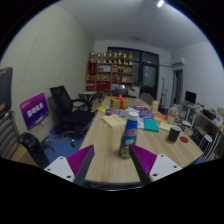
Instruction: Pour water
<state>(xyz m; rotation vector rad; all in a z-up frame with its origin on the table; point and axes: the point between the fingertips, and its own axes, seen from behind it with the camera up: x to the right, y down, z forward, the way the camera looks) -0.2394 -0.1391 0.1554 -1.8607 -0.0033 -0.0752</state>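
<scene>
A bottle (130, 134) with a blue and yellow label and a white cap stands upright on the wooden table (108, 160). It is just ahead of my gripper (112, 160), a little right of the midline between the fingers. The gripper is open, and its purple pads (79, 159) spread wide with only bare tabletop between them. Neither finger touches the bottle. A dark cup (175, 133) stands further off to the right on the table.
Coloured sheets and boxes (150, 124) lie on the table beyond the bottle, with small items (118, 102) further back. Black office chairs (68, 105) stand to the left. A red shelf (110, 72) lines the far wall. A monitor (190, 98) sits at the right.
</scene>
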